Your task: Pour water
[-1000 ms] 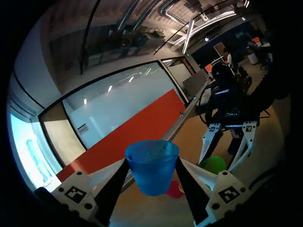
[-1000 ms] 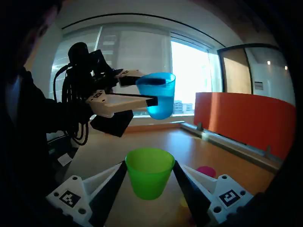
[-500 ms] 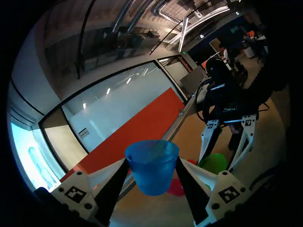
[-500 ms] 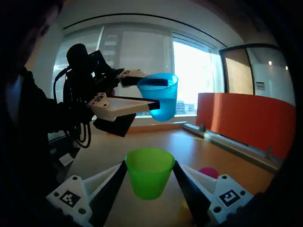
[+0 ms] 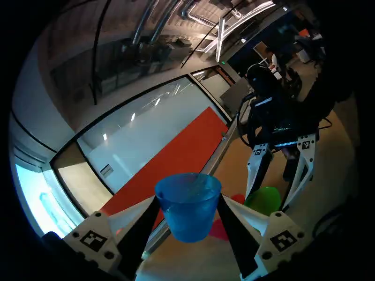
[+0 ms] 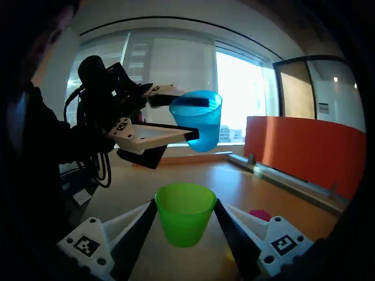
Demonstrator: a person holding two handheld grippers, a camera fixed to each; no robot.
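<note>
Nearest, in the right gripper view: right gripper (image 6: pixel 185 204) w/ both fingers pressed on the sides of a translucent lime-green plastic cup (image 6: pixel 184 222). Jaws are only as wide as the cup. Cup is upright, mouth up. Its inside is hidden, so can't tell if any water is in it; no water line shows thru the wall.

Just beyond & lower: wooden table top (image 6: pixel 154 180), w/ a small pink cup-like thing (image 6: pixel 259 214) on it, to the right of the green cup. Prob. not part of this step.

Farther & higher: left gripper (image 6: pixel 200 118), w/ a person in dark sleeves (image 6: pixel 42 140) behind it. Its fingers are clamped on opposite sides of a translucent blue plastic cup (image 6: pixel 206 129), jaws spread just to cup width. Blue cup hangs above & beyond the green cup, well apart, no contact. It leans a little, but the rim isn't dipped enough to spill, & there's no stream btwn the two. Lower part looks a denser blue, prob. water, approx half full, but that's a guess.

Behind all: bright window (image 6: pixel 236 103) & orange wall panel (image 6: pixel 304 145).

Progress, my read: both cups are in grasp & roughly lined up, source above receiver. Left to do: bring the blue rim over the green mouth, tip, pour, level off. The pour itself hasn't begun.
</note>
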